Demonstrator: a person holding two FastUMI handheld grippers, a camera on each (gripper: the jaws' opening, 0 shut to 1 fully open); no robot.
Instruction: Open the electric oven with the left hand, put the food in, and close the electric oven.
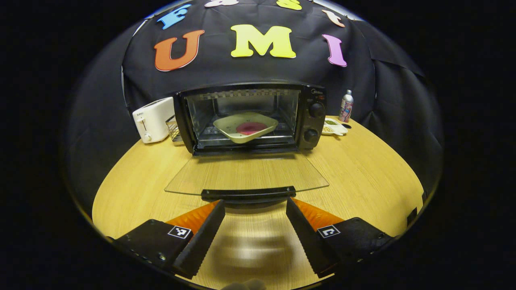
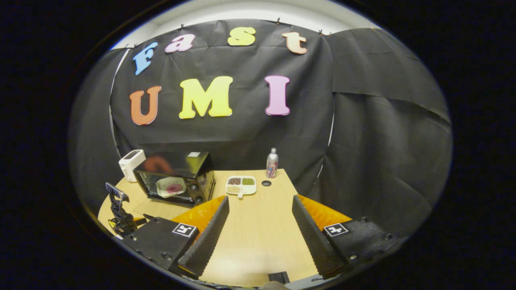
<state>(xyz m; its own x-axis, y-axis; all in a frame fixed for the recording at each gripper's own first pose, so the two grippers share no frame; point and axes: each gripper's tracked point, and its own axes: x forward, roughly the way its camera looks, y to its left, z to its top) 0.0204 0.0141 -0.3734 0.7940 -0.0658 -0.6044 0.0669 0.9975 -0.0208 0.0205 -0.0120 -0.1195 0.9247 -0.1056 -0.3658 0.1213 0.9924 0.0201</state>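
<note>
Both fingers of my left gripper (image 1: 254,225) stand wide apart, empty, below the open oven (image 1: 250,119) holding the plate (image 1: 246,127) at frame centre, while my right gripper (image 2: 258,225) gapes empty, oven (image 2: 175,177) at left.

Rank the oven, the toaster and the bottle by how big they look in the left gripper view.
1. Oven, largest.
2. Toaster.
3. Bottle, smallest.
All stand about equally far back, so the order looks sound.

Black cloth wall (image 2: 363,133) behind a wooden table (image 2: 262,225).
</note>
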